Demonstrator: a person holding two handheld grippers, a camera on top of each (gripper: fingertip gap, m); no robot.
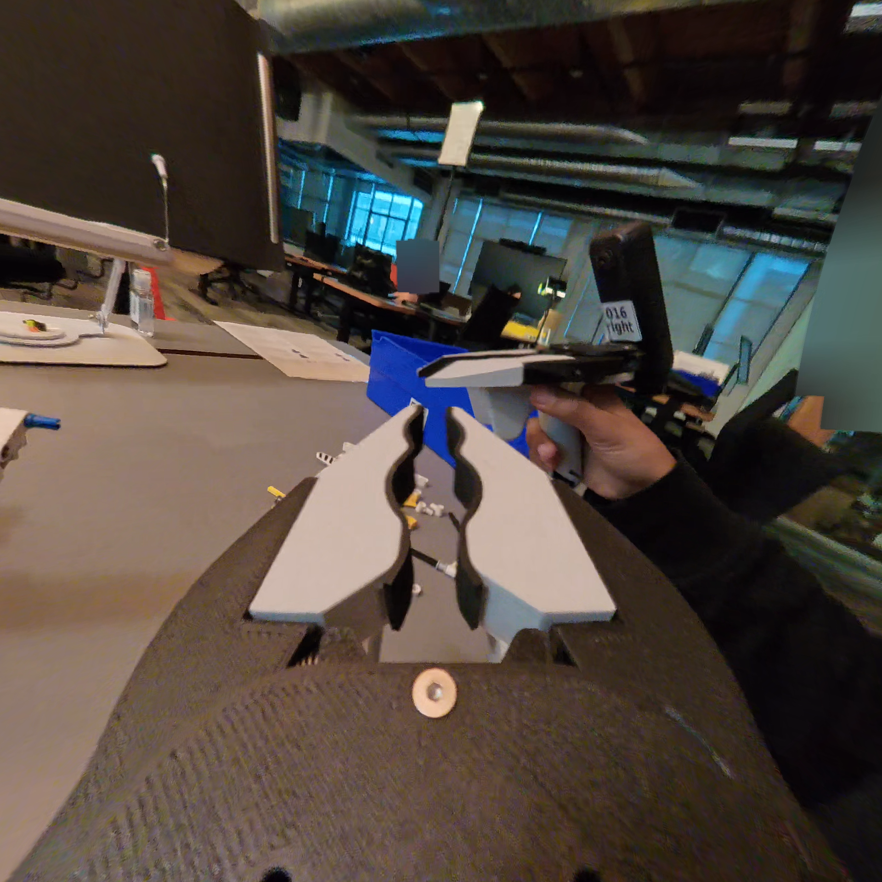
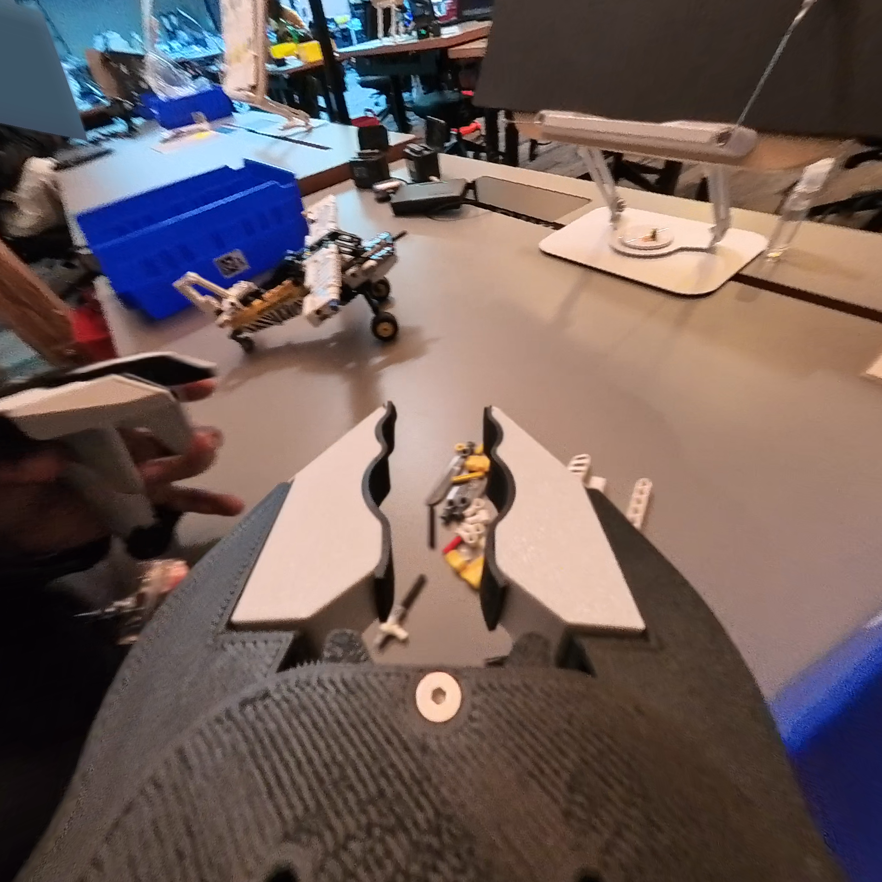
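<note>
My left gripper (image 1: 435, 413) hovers over the grey table (image 1: 167, 477). Its fingertips stand a narrow gap apart with nothing between them. Below it lie small yellow and white building pieces (image 1: 420, 506) and a black axle with a white connector (image 1: 436, 563). My right gripper (image 2: 439, 410) is open and empty, above the same pile of small pieces (image 2: 465, 506) and the axle (image 2: 405, 606). Each gripper shows side-on in the other's view, held in a hand: the right one (image 1: 429, 374) and the left one (image 2: 205, 372). A blue bin (image 1: 401, 377) stands just beyond.
A brick-built wheeled vehicle (image 2: 305, 281) stands beside the blue bin (image 2: 191, 229). White beams (image 2: 580, 465) lie to the right. A monitor stand base (image 2: 668, 267), a paper sheet (image 1: 296, 353), a clear bottle (image 1: 141, 300) and black devices (image 2: 429, 191) sit farther back.
</note>
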